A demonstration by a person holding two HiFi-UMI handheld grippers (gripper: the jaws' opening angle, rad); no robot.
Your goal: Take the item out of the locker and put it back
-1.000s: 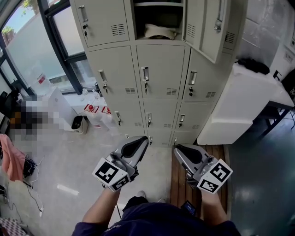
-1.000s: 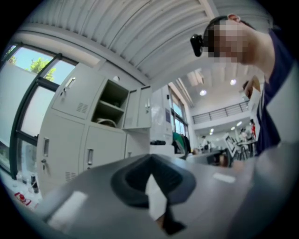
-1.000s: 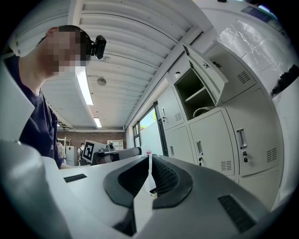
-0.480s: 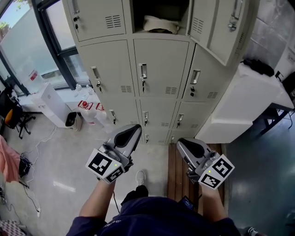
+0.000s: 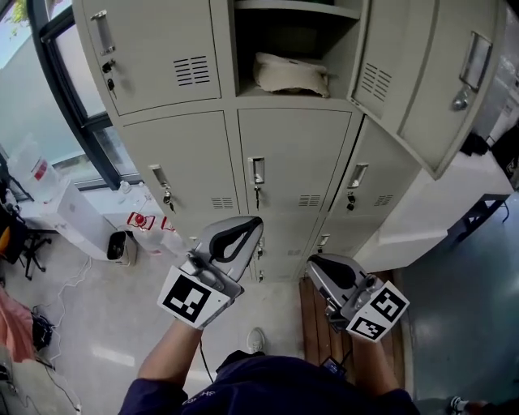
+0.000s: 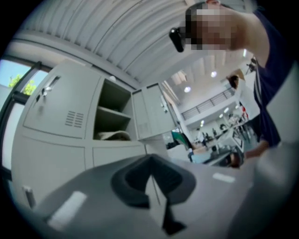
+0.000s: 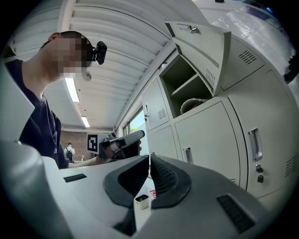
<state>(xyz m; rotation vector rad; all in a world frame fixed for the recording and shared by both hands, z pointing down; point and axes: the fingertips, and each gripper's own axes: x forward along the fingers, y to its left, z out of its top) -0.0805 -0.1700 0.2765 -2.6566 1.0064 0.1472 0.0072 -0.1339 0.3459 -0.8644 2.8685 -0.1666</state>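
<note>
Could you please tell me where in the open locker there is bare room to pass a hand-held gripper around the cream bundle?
Freest is the gap above the cream bundle, under the inner shelf. The bundle fills the middle of the open compartment's floor, leaving only narrow bare strips by each side wall; the open door stands clear at the right.

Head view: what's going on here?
A person faces a bank of grey lockers, a gripper in each hand. The left gripper and right gripper both have their jaws together and hold nothing. One upper locker stands open with a pale cloth item on its shelf; neither gripper has reached it.
</note>
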